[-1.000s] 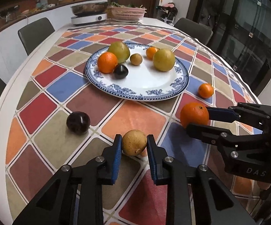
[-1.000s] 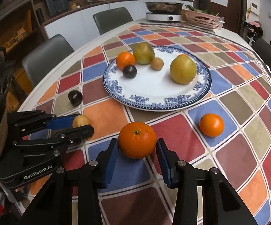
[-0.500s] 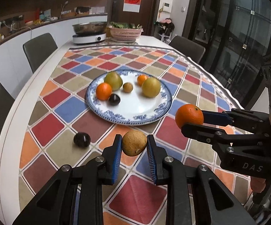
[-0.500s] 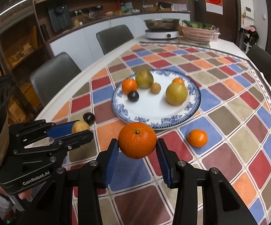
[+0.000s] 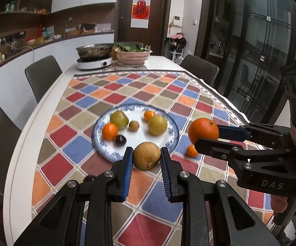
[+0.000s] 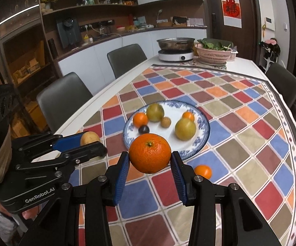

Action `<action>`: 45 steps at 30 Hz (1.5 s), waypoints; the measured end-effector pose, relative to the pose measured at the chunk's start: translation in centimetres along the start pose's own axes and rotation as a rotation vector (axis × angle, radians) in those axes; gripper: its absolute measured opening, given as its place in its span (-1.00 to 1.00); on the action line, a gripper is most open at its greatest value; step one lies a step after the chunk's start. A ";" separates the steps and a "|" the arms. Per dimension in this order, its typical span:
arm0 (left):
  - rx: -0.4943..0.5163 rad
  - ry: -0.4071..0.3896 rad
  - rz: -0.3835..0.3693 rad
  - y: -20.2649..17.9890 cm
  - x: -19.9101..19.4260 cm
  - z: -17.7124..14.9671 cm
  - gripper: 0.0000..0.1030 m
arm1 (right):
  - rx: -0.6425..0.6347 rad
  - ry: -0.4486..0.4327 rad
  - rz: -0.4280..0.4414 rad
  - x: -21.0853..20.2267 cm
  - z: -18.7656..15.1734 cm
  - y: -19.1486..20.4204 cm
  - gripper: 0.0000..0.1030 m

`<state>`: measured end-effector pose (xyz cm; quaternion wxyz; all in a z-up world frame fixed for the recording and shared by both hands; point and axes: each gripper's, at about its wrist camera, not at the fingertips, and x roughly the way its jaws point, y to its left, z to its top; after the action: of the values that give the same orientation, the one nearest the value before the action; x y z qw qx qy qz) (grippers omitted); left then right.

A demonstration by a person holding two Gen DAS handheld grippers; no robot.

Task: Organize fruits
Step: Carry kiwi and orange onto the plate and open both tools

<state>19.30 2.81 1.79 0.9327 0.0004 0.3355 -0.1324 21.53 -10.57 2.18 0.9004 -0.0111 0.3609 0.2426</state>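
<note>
My left gripper (image 5: 146, 157) is shut on a tan round fruit (image 5: 147, 155) and holds it high above the table; it also shows in the right wrist view (image 6: 90, 138). My right gripper (image 6: 150, 160) is shut on a large orange (image 6: 150, 153), held in the air, which also shows in the left wrist view (image 5: 203, 130). Beyond both lies a blue-and-white plate (image 5: 105, 146) with several fruits: two green ones, two oranges, a small tan one, a dark plum. A small orange (image 6: 202, 171) lies on the cloth right of the plate. A dark plum (image 5: 89, 178) on the cloth is mostly hidden behind my left gripper.
The table has a chequered coloured cloth (image 6: 240, 123). At its far end stand a hotplate with a steel pan (image 5: 94, 58) and a pink basket of greens (image 5: 132, 55). Grey chairs (image 6: 64, 100) stand along the left side and the far right.
Both grippers have risen well above the table with their fruits. The plate now looks smaller and farther away. Both grips are unchanged.
</note>
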 end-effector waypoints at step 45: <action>0.038 0.094 0.043 2.8 12.7 5.9 -0.48 | 0.018 0.195 0.044 14.9 9.6 -7.3 -0.18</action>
<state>33.10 1.86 -1.84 0.9184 0.0313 0.3761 -0.1185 40.23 -8.75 -1.58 0.8557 -0.0185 0.4490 0.2567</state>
